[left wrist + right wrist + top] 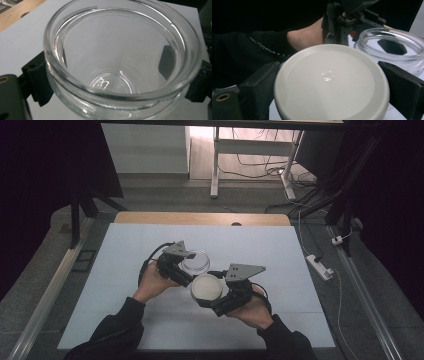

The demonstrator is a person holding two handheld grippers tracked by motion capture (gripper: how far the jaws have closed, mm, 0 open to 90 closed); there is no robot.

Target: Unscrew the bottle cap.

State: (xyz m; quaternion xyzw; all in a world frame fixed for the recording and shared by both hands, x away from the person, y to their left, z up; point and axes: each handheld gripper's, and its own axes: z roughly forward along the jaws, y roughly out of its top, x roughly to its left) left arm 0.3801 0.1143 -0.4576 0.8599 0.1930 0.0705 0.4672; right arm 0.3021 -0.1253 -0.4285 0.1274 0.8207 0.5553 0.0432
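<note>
Nearest the person, the right claw (212,295) is clamped on a round off-white lid (206,287), its two black jaws pressing the rim from opposite sides, as the right gripper view shows with the lid (331,81) flat and face up. Just beyond it and to the left, the left claw (187,267) is clamped around a clear glass jar (195,261), open-mouthed and empty; in the left gripper view the jaws bear on the wall of the jar (120,62) below its thick rim. Lid and jar sit just beside each other over the white tabletop (125,260), not yet joined. Judged step: bringing the lid to the jar. The next move calls for centring the lid level over the mouth, then lowering it.
</note>
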